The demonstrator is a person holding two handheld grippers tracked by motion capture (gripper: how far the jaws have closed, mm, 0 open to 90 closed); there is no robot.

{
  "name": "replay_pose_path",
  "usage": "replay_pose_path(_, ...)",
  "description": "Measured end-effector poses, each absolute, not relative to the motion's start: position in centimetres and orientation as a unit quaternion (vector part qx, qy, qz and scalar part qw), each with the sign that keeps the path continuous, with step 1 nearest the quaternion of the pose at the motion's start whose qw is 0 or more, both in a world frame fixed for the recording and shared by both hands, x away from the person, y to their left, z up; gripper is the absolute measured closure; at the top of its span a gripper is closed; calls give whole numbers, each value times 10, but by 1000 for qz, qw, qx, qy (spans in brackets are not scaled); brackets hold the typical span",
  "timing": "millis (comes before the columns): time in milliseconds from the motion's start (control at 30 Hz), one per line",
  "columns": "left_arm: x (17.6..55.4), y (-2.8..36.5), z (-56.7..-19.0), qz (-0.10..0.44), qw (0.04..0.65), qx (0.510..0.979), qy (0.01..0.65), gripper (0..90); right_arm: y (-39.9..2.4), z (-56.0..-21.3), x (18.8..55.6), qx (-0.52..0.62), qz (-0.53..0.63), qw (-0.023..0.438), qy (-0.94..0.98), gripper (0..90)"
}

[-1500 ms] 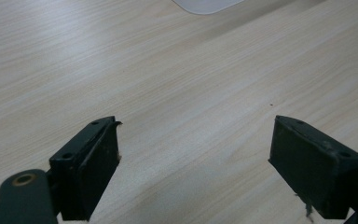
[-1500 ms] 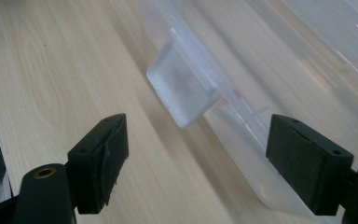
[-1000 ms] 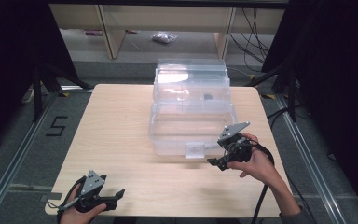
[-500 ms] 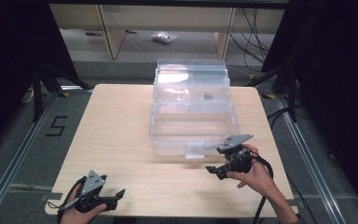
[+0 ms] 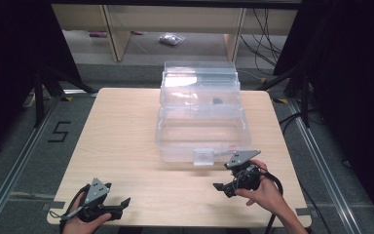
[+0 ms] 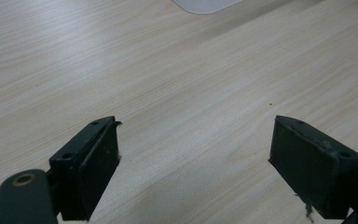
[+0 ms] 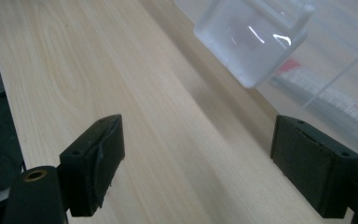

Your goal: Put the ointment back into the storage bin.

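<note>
- A clear box (image 5: 202,117) stands on the table (image 5: 121,131), toward its far side.
- Its latch (image 5: 204,157) faces the near edge.
- The right gripper (image 5: 222,187) hovers just near of the box.
- The left gripper (image 5: 121,204) sits well apart from the box, at the near-left corner.

Each black claw (image 5: 222,188) carries a grey three-cornered plate, blocky jaws and a trailing black cable.

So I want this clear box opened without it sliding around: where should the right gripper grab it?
Probably the front latch tab: it juts from the clear box's near wall toward the open right gripper. Come from the table's near edge, one jaw on each side of the tab.
</note>
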State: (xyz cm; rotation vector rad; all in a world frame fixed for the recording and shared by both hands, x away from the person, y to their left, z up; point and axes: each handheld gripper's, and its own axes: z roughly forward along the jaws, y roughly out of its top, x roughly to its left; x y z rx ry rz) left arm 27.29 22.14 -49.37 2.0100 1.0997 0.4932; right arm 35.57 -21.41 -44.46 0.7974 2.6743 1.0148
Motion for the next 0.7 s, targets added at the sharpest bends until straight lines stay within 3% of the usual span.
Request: replay_pose_path(700, 272, 222, -493, 196, 384, 795, 428, 151, -230, -475, 342, 291, 331, 64, 895, 169)
